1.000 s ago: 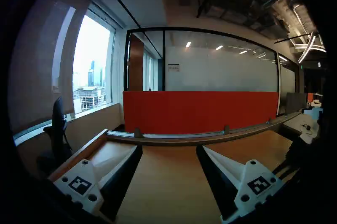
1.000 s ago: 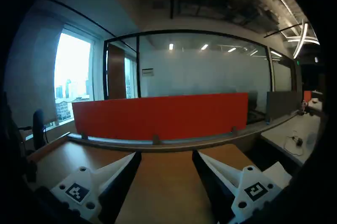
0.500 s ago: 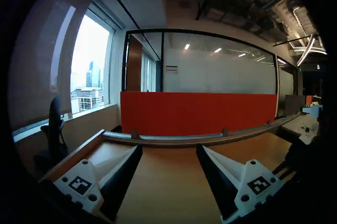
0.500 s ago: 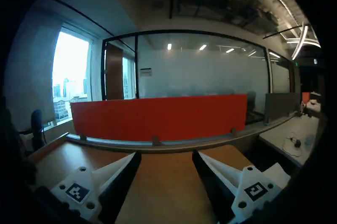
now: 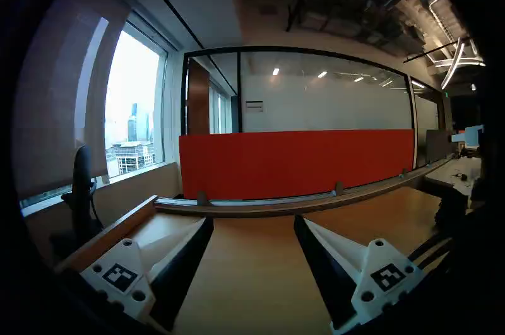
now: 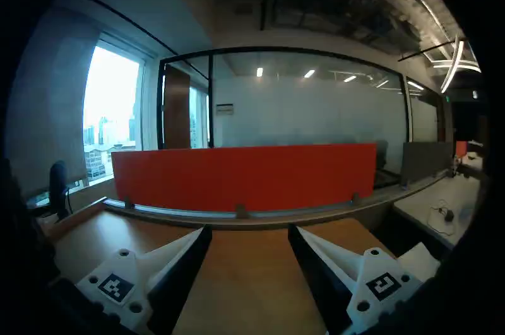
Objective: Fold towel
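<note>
Office rm, big window point(image 5: 129, 120) far left w/ city bldgs outside, dark office chair point(image 5: 81, 199) just under it beside the desk edge. Wooden desk point(image 5: 252, 272) runs fwd under my left gripper point(image 5: 251, 221); its fingers are spread wide, bare wood showing btwn them. Across the desk's far edge stands a red divider panel point(image 5: 297, 164), upright, blocking the way ahead; glass wall point(image 5: 328, 98) behind it. At right, a white desk point(image 5: 457, 174) and a ceiling light strip point(image 5: 457, 64) above.

Right gripper view, same order: window point(image 6: 110, 123), chair point(image 6: 57, 187), then my right gripper point(image 6: 249, 231), also spread apart over bare wood, gripping nothing. Red divider point(image 6: 246, 177) ahead, grey partition point(image 6: 426, 161) to its right, and a cable point(image 6: 442, 214) lying on the white desk point(image 6: 470, 193). Where the towel lies I can't tell.
</note>
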